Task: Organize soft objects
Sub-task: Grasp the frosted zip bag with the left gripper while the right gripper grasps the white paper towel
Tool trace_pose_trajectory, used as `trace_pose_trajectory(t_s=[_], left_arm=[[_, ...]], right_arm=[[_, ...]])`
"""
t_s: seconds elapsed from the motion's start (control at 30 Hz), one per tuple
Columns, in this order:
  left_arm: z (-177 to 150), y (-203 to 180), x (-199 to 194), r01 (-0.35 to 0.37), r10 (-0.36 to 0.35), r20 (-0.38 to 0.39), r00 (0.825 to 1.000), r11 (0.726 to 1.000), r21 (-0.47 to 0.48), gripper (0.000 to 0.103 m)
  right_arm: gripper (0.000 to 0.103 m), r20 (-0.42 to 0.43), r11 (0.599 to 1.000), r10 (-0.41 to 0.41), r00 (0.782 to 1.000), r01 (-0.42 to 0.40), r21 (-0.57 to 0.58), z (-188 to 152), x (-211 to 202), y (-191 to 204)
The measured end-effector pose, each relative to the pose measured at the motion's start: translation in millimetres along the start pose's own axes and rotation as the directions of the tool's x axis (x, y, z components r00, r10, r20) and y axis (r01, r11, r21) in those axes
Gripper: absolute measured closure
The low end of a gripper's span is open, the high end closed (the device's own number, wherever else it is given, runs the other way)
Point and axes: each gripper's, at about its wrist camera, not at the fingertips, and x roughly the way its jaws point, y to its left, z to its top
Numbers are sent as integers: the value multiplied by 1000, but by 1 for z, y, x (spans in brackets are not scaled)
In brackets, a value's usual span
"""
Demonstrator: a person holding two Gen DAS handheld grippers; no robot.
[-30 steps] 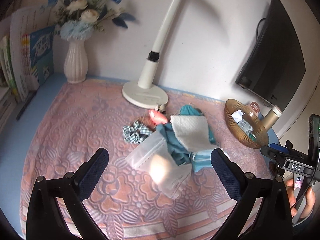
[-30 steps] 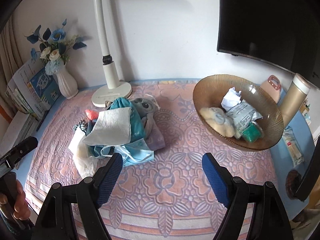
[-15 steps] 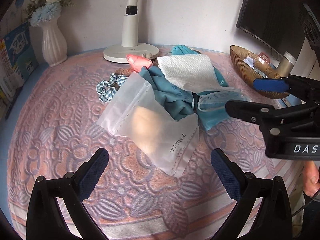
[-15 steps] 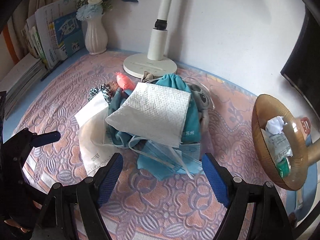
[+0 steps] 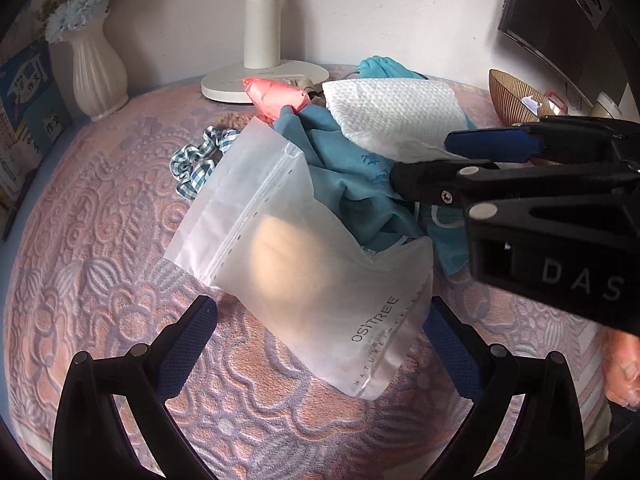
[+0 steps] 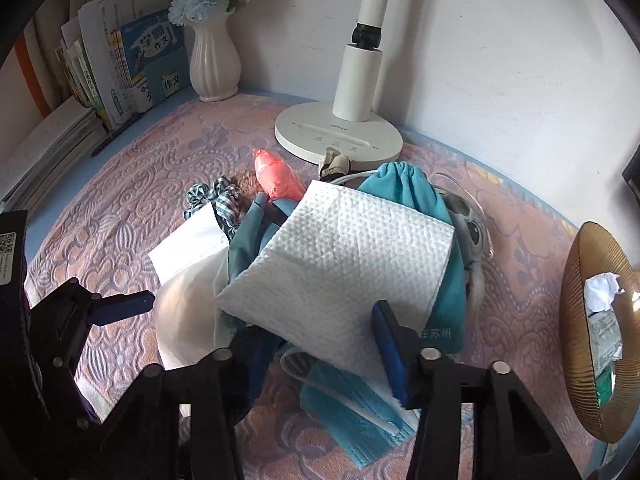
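A pile of soft things lies on the pink patterned cloth: a white paper towel on top, a teal cloth, a teal drawstring pouch, a blue face mask and a grey plush. My right gripper is down over the towel's near edge. Its jaws are closing with the towel between them, and the right pad touches the towel's edge. A frosted zip bag lies in front of my left gripper, which is open with its near corner between the fingers. A checked scrunchie and a coral soft item lie behind.
An amber ribbed bowl holding packets stands at the right. The white lamp base sits just behind the pile. A white vase and leaning books stand at the back left, and a dark monitor at the right.
Both grippers have come down and closer to the pile. The right jaws have narrowed around the paper towel's near edge. The left jaws stay wide, now at the zip bag.
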Motion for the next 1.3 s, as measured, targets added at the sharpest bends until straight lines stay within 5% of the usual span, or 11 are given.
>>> trace_pose_trajectory(t_s=[0.07, 0.1, 0.23, 0.3, 0.6, 0.87, 0.97, 1.03, 1.1, 1.3], left_arm=[[2, 5, 3, 15, -15, -6, 1000, 1000, -18, 9], [3, 7, 3, 23, -23, -5, 1000, 999, -27, 24], [4, 10, 2, 16, -16, 3, 1000, 1000, -20, 59], [5, 13, 2, 7, -7, 7, 1000, 1000, -23, 67], [-7, 28, -24, 93, -90, 48, 995, 994, -57, 71], [-19, 16, -59, 116, -114, 91, 989, 993, -16, 71], [-18, 12, -63, 145, -142, 95, 985, 989, -25, 71], [-17, 12, -62, 167, -163, 89, 983, 985, -36, 71], [-17, 9, -61, 159, -156, 87, 984, 987, -29, 71], [-16, -1, -60, 161, -160, 81, 984, 987, -11, 71]], right_arm=[[80, 1, 1000, 15, 1000, -15, 12, 1, 2, -3], [86, 4, 1000, 21, 1000, -21, 17, 0, 2, -4], [92, 60, 998, 44, 997, -47, 43, -5, -14, -11], [92, 94, 998, 39, 995, -44, 52, -8, -27, -15], [92, 168, 994, -53, 984, 36, 100, -42, -91, -43], [92, 126, 991, -121, 985, 113, 65, -124, -120, -58], [83, 45, 987, -146, 988, 143, 69, -154, -108, -65], [68, 3, 988, -119, 993, 118, 103, -169, -104, -71], [39, 0, 984, -74, 997, 73, 163, -177, -104, -79], [23, -29, 967, 62, 998, -52, 248, -179, -91, -79]])
